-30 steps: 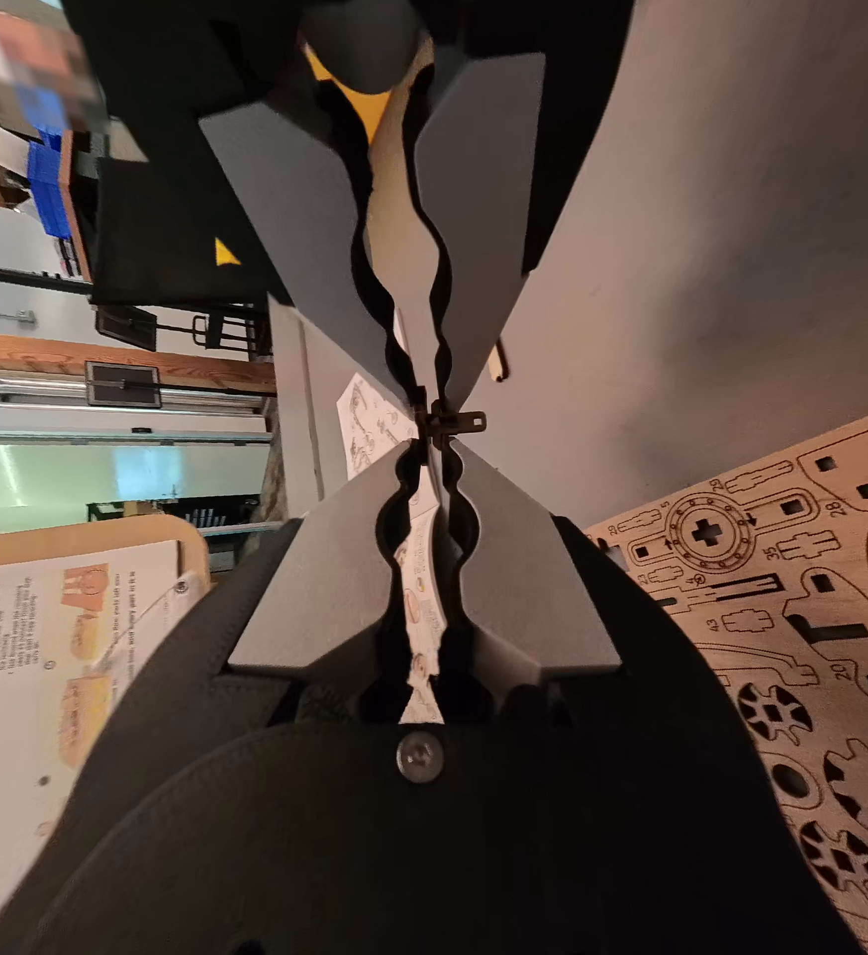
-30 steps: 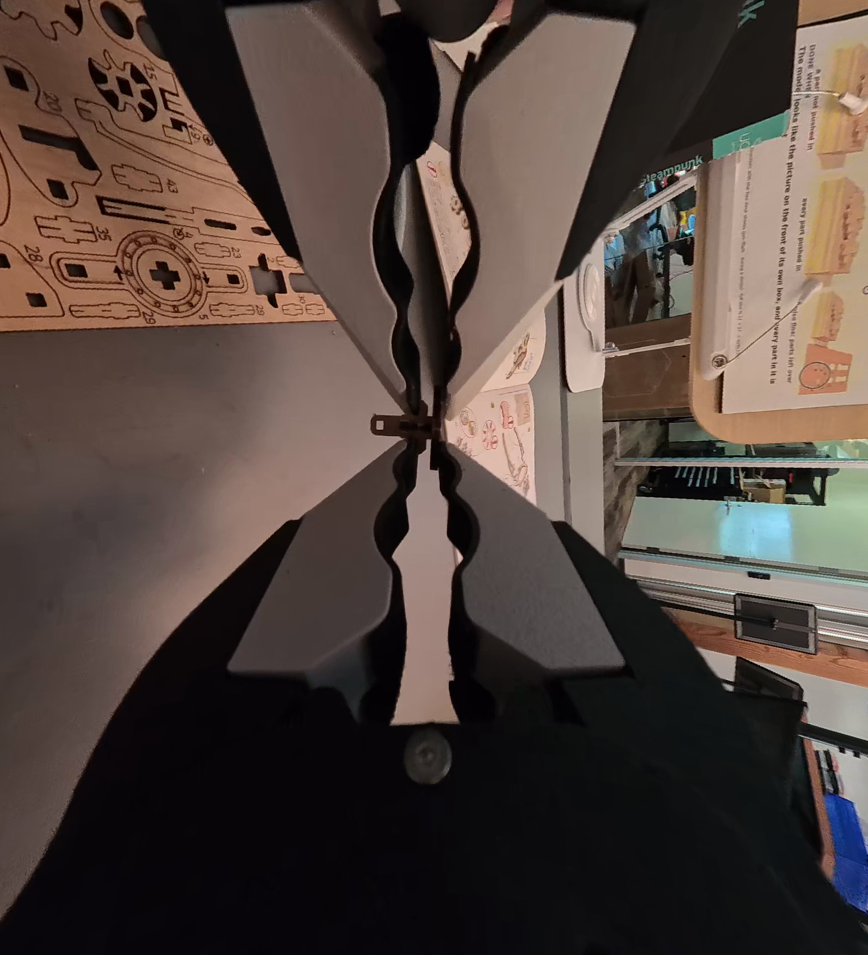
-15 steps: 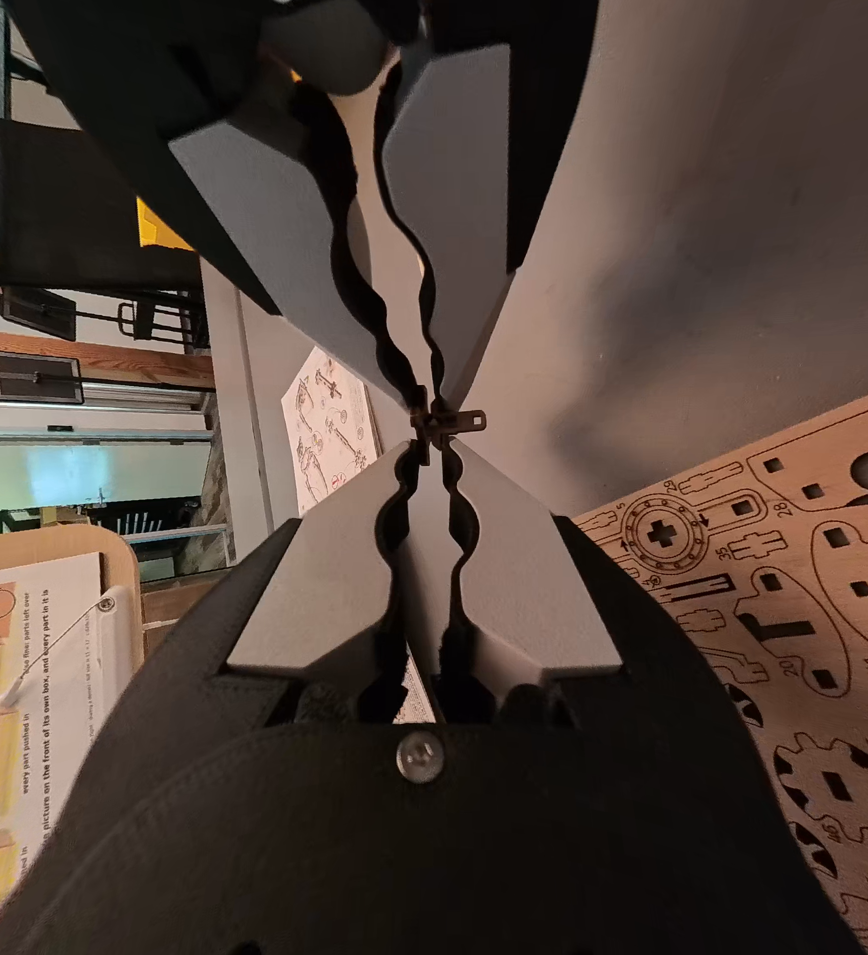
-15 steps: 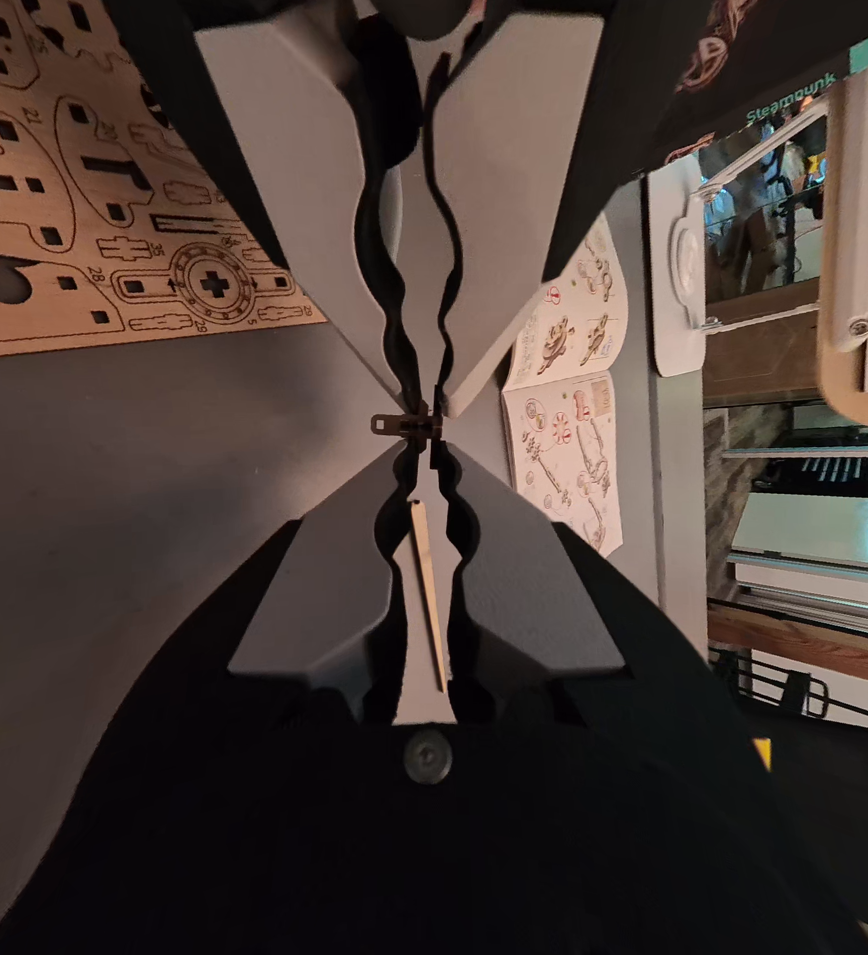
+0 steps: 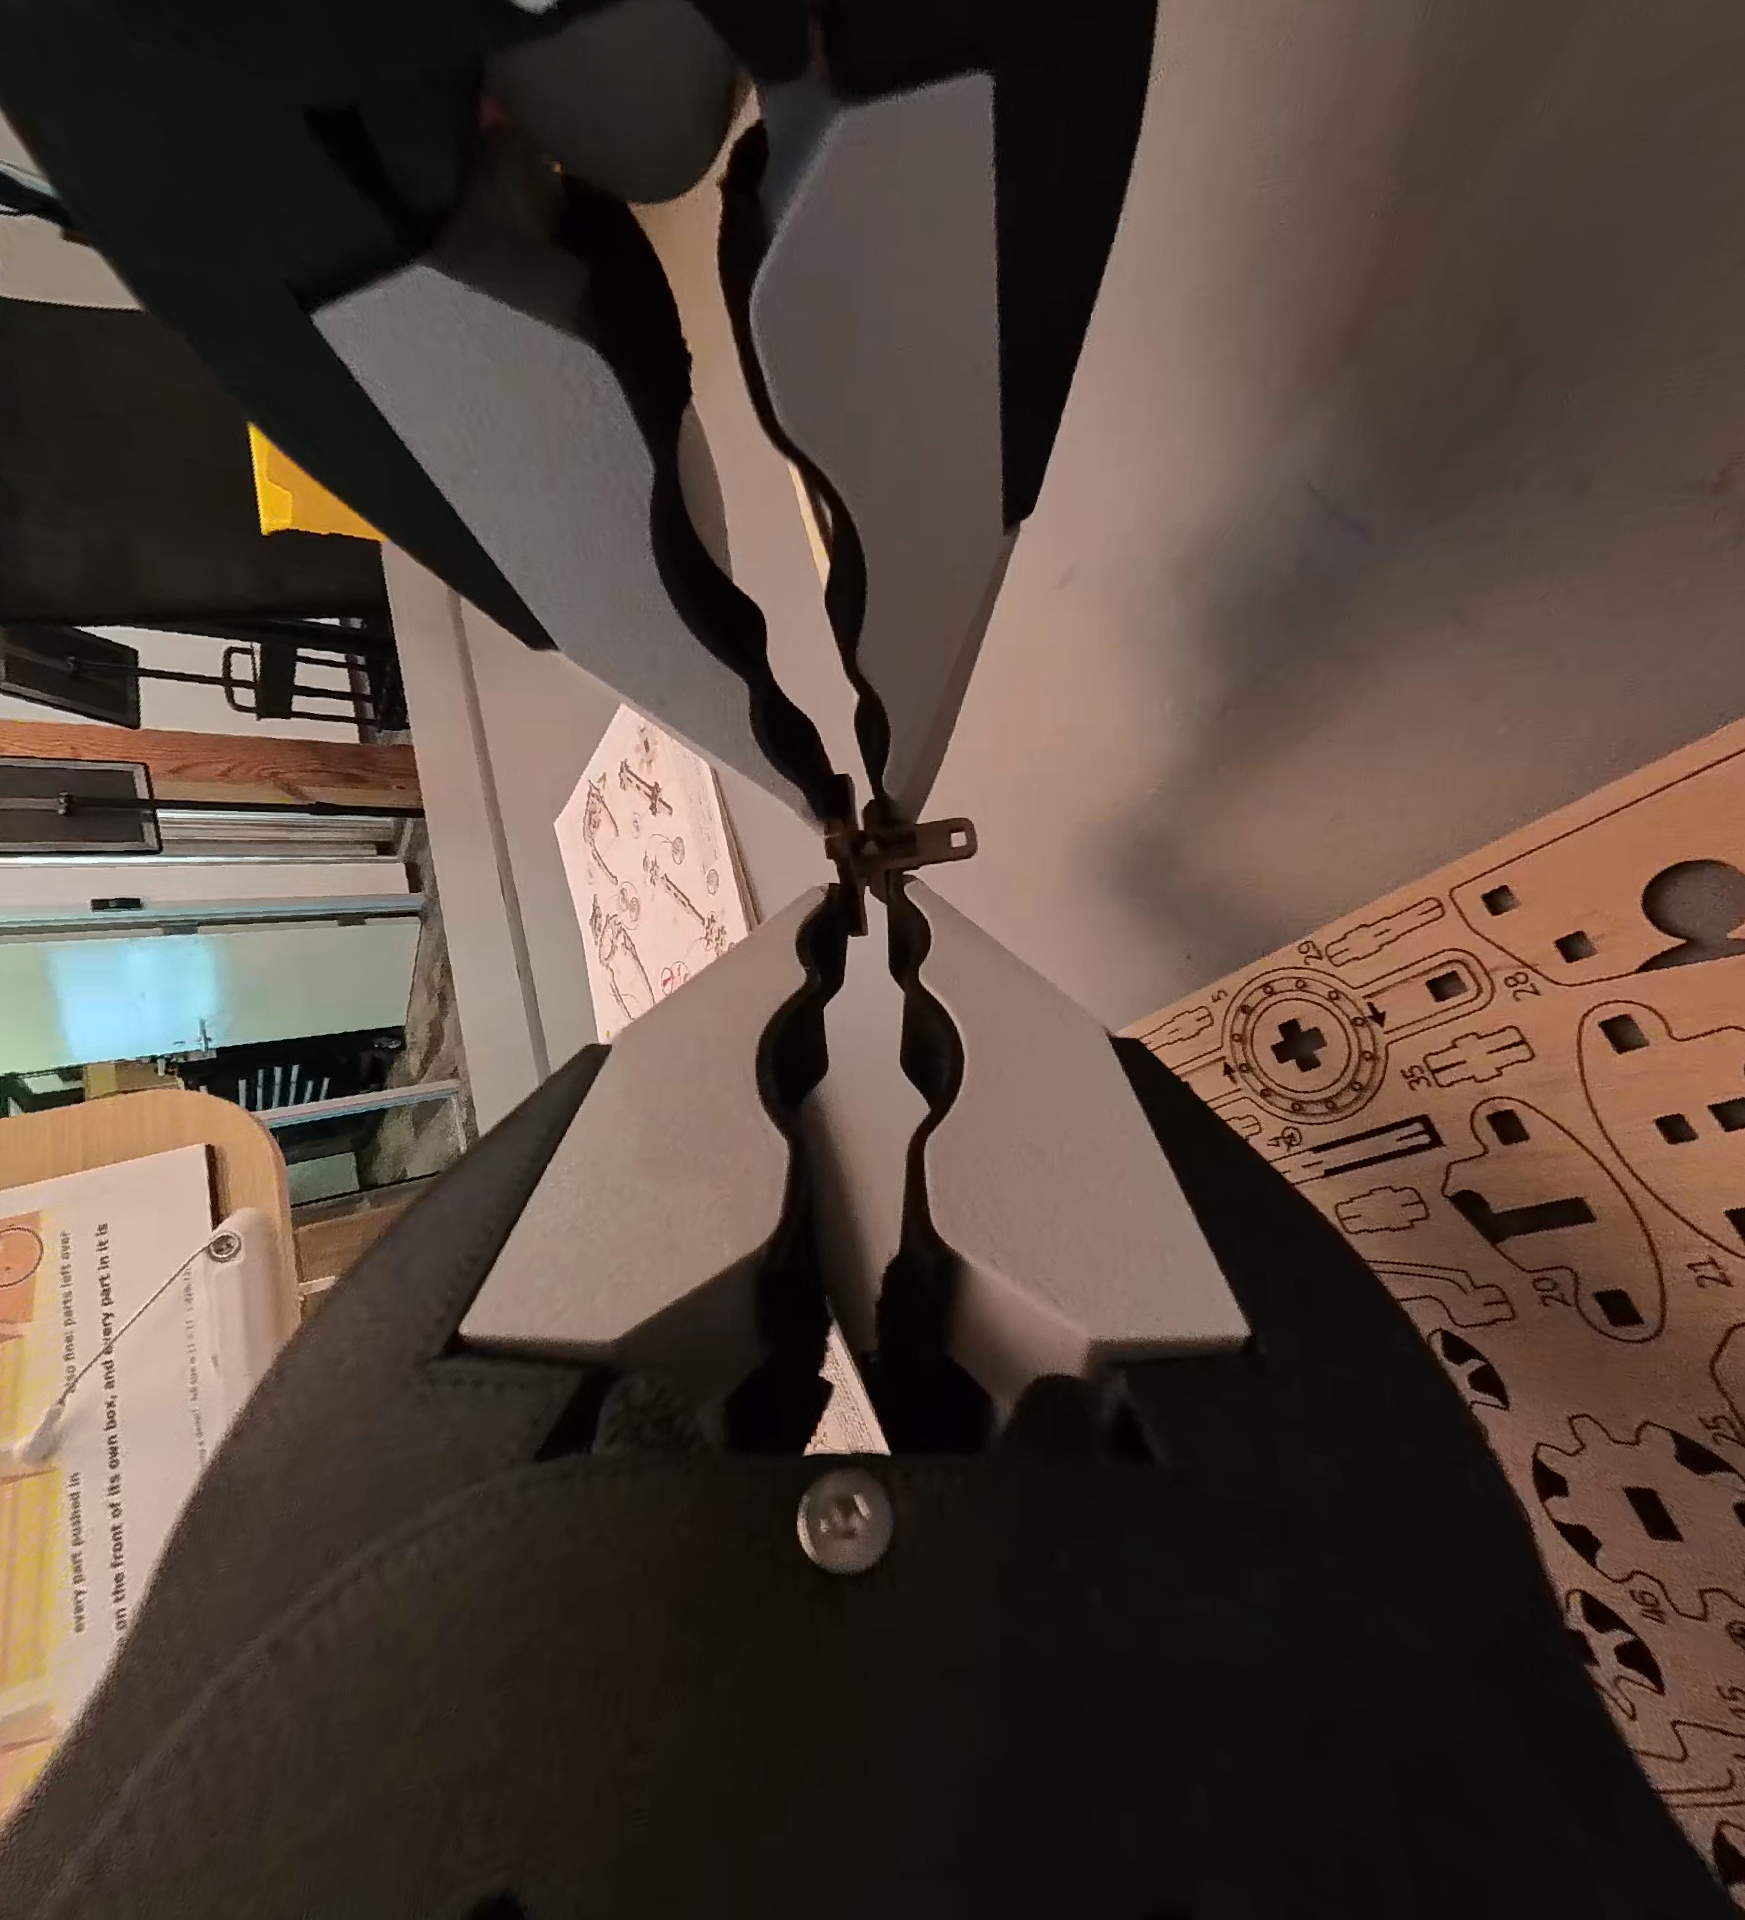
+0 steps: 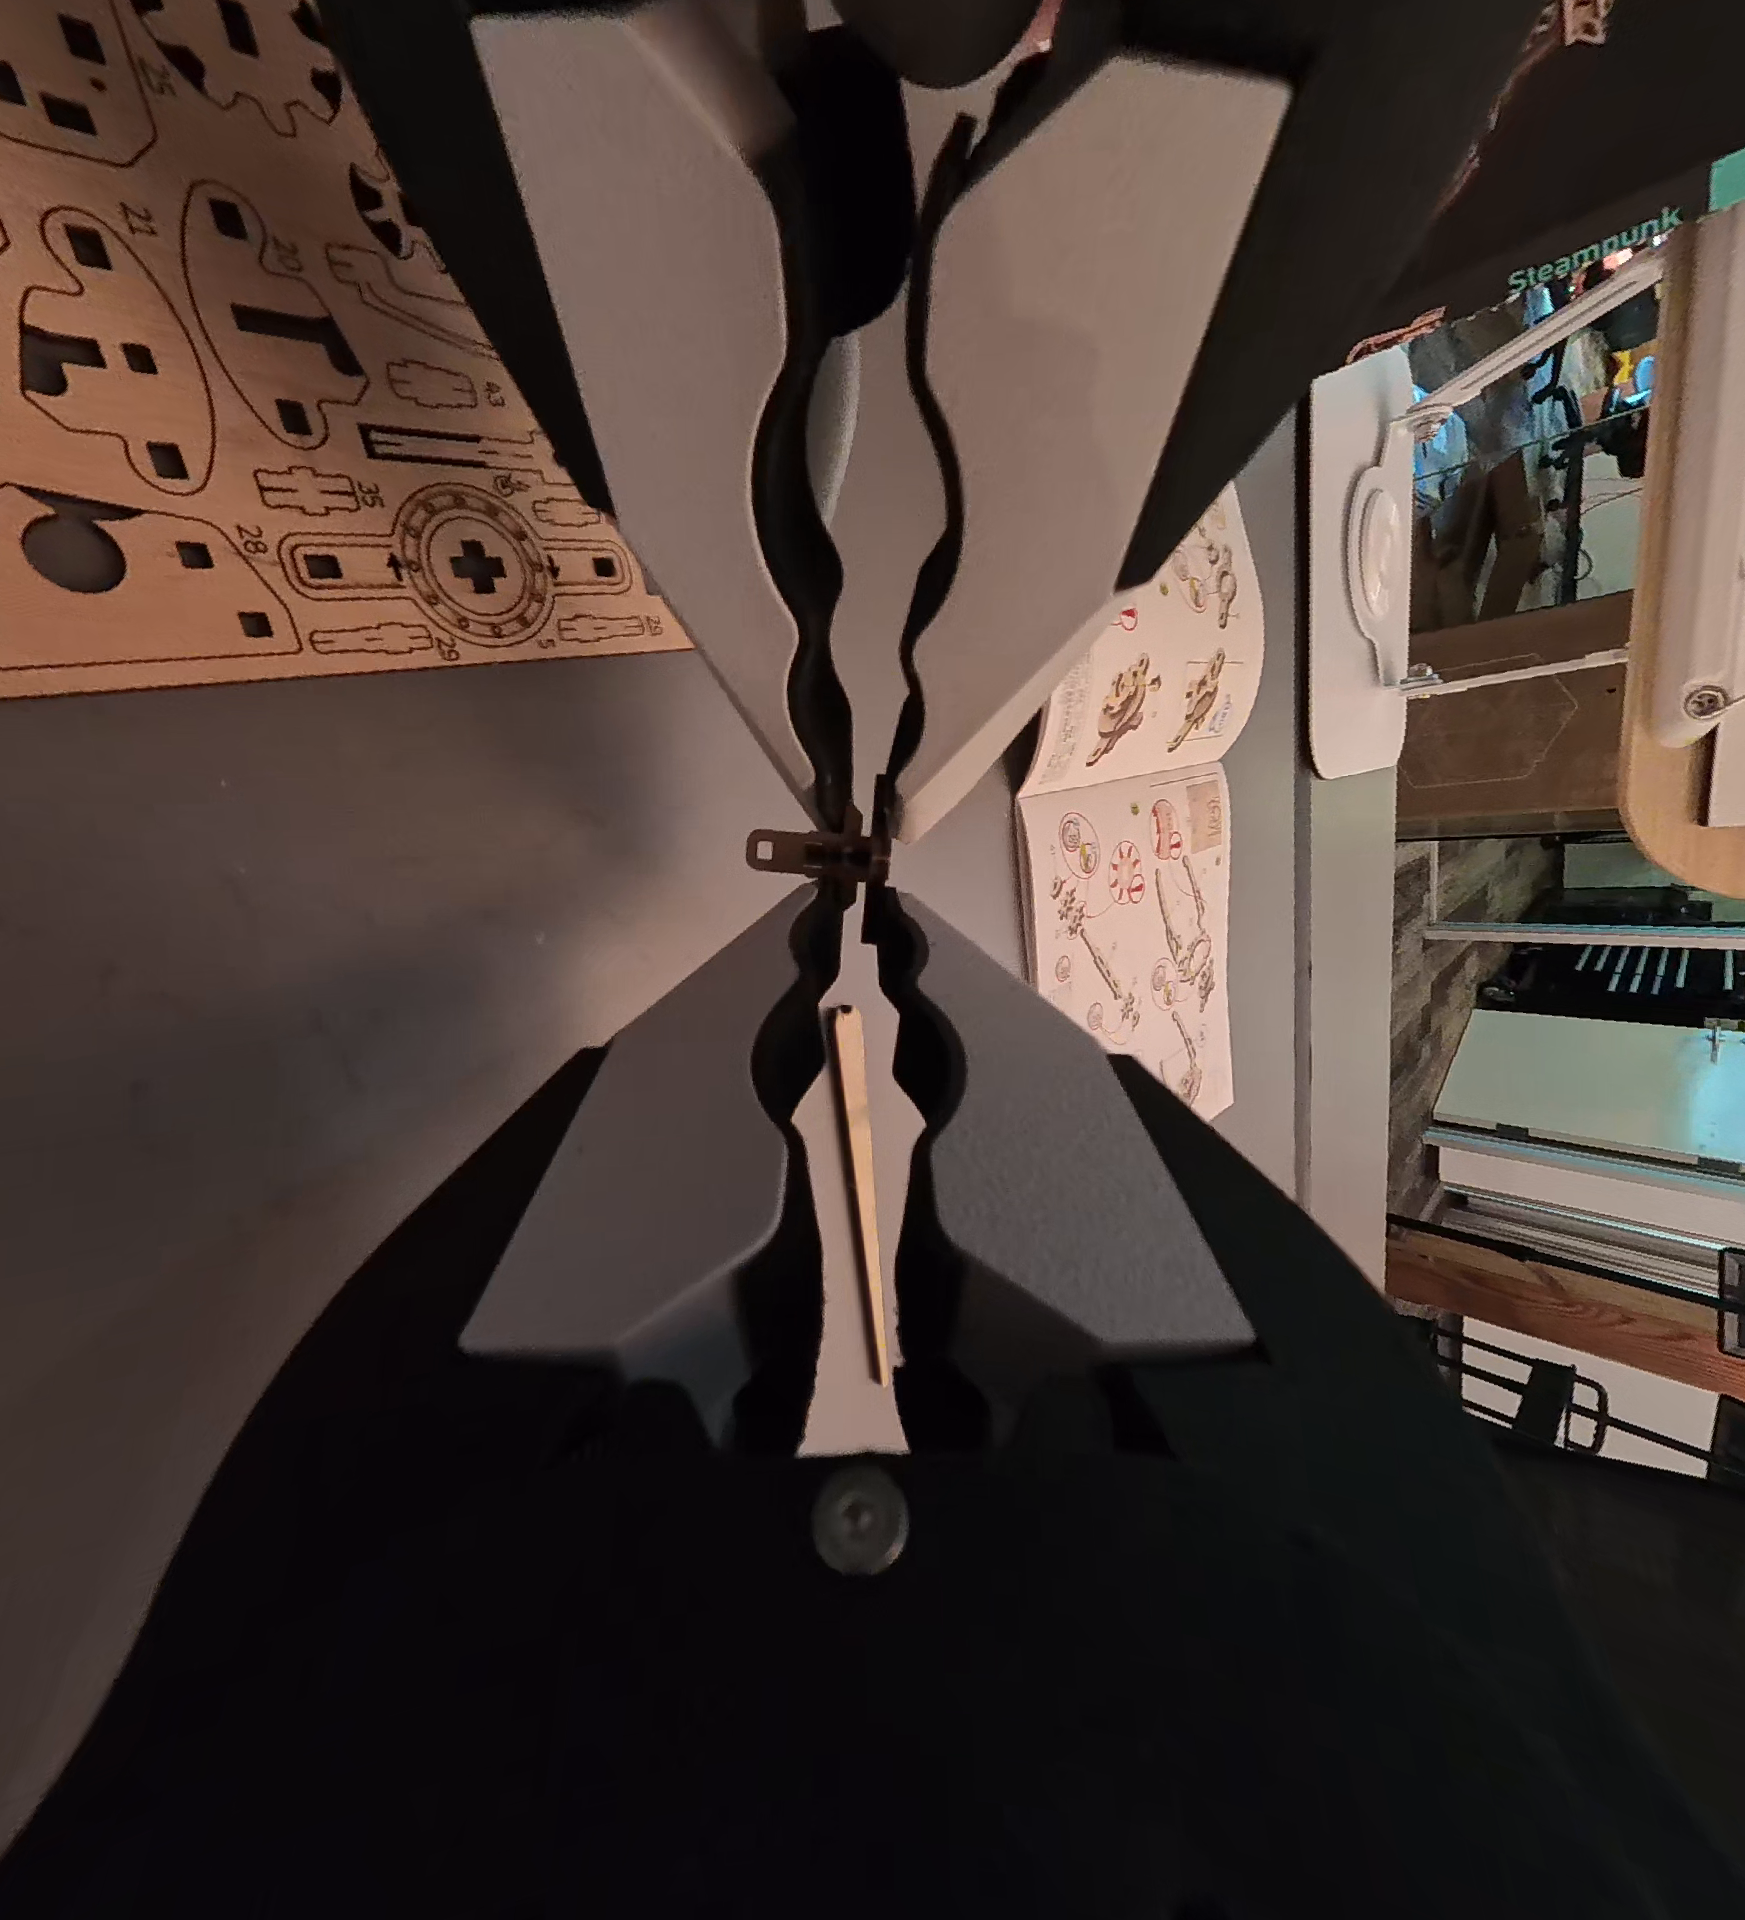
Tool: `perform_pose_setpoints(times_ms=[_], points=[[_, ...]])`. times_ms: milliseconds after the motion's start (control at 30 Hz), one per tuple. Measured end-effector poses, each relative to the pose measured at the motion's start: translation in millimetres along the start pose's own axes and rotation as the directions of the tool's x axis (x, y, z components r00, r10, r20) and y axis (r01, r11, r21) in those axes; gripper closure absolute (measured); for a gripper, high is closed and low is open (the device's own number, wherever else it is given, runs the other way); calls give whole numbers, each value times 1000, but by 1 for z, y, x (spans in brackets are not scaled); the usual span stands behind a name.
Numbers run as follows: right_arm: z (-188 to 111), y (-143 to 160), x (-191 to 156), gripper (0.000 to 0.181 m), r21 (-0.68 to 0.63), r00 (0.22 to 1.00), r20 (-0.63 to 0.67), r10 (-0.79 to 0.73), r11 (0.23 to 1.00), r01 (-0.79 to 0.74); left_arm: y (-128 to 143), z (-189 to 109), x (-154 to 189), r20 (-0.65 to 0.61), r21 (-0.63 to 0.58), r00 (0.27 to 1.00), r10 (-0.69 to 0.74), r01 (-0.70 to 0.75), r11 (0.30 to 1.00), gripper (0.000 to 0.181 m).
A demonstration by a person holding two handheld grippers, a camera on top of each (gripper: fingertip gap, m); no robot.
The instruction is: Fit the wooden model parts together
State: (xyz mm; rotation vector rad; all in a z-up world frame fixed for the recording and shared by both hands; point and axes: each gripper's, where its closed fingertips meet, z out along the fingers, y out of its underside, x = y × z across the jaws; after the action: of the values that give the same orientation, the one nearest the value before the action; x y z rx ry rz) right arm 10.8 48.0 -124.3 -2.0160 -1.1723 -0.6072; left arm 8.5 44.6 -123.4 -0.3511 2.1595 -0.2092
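Observation:
My two grippers meet tip to tip above the grey table [image 5: 1367,520]. Between them is a small dark wooden part assembly [image 5: 899,842]: a cross-shaped joint with a tab that has a hole in it. My left gripper [image 5: 866,896] is shut on its lower side. My right gripper [image 5: 852,805] comes from above and is shut on its upper side. In the right wrist view the same assembly [image 6: 816,852] sits between my right gripper [image 6: 844,906] and my left gripper [image 6: 852,805], with the tab pointing left. The gripper tips hide how the parts join.
A laser-cut plywood sheet of parts [image 5: 1574,1247] lies flat on the table and also shows in the right wrist view [image 6: 172,416]. An open instruction booklet [image 6: 1138,883] lies near the table edge. A thin wooden stick [image 6: 863,1184] lies on the table. A clipboard with a printed sheet [image 5: 47,1455] stands beyond the edge. My left and right fingertips are right by each other.
Both grippers have kept hold of the assembly and have moved together over the table. The booklet has come further into view, and the stick now shows between my right fingers.

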Motion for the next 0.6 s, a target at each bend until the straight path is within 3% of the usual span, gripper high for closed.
perform_pose_setpoints(times_ms=[600], points=[[0,-1,6,176,46,1000,-8,28,999,-28,0,0,-6,18,11,999,-31,30,999,175]])
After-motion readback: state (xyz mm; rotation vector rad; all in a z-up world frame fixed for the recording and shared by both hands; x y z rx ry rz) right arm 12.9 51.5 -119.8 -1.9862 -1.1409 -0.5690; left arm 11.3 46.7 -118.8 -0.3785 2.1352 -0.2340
